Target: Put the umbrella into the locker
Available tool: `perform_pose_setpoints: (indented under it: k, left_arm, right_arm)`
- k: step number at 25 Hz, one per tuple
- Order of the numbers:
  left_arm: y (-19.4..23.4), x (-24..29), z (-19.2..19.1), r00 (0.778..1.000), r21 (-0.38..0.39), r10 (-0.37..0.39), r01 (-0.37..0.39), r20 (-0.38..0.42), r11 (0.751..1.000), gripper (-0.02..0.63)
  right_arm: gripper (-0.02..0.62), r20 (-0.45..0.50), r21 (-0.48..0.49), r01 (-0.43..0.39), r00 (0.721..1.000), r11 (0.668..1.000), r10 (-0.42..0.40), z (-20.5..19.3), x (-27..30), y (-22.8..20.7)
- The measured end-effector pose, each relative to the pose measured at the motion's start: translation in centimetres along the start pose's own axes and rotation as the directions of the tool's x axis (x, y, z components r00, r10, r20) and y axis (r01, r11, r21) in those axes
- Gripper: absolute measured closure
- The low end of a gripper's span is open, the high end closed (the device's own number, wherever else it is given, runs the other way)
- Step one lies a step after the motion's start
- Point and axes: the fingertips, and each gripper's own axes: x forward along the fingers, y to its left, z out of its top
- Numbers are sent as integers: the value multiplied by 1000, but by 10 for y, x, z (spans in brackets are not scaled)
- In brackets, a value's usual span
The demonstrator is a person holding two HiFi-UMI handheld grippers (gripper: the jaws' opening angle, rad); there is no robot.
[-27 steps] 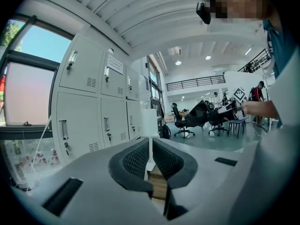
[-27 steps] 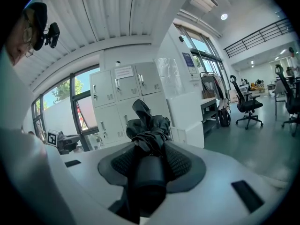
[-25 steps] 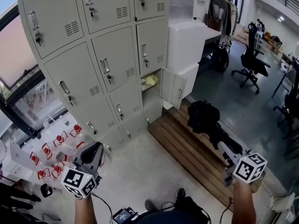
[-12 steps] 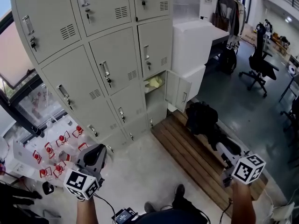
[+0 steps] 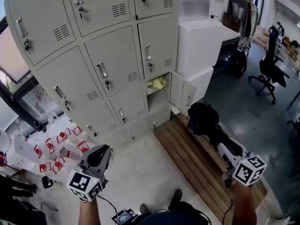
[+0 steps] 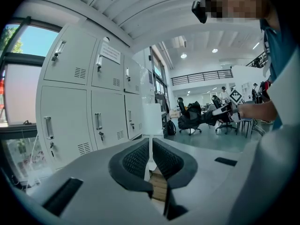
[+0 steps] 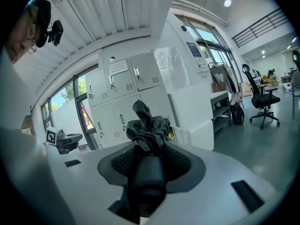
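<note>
The umbrella (image 7: 148, 125), black and folded, was held out in front of the person over the bench (image 5: 183, 153), well short of the locker (image 5: 117, 55). The right gripper (image 7: 150, 159) had its jaws spread wide around the thick handle end, pads pressing on it, with the bunched canopy sticking out ahead. It looked light. The handle would be stiff and a sound place to grip, whereas the cloth is soft and floppy and would likely slip or snag if grabbed. A loose fold might catch on the door (image 5: 182, 93) on the way in. That door stood open on a low compartment (image 5: 157, 97) that already held something yellow (image 5: 159, 83). The left gripper (image 6: 151, 157) was all but closed and held nothing.
</note>
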Motion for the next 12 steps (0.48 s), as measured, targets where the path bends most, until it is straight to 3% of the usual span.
perform_pose_setpoints:
  k: [12]
  left_arm:
    - [-30,52,5,997,-23,62,-63,-35,998,569]
  right_arm:
    - [414,-36,-3,-66,997,998,66,18,38,-63]
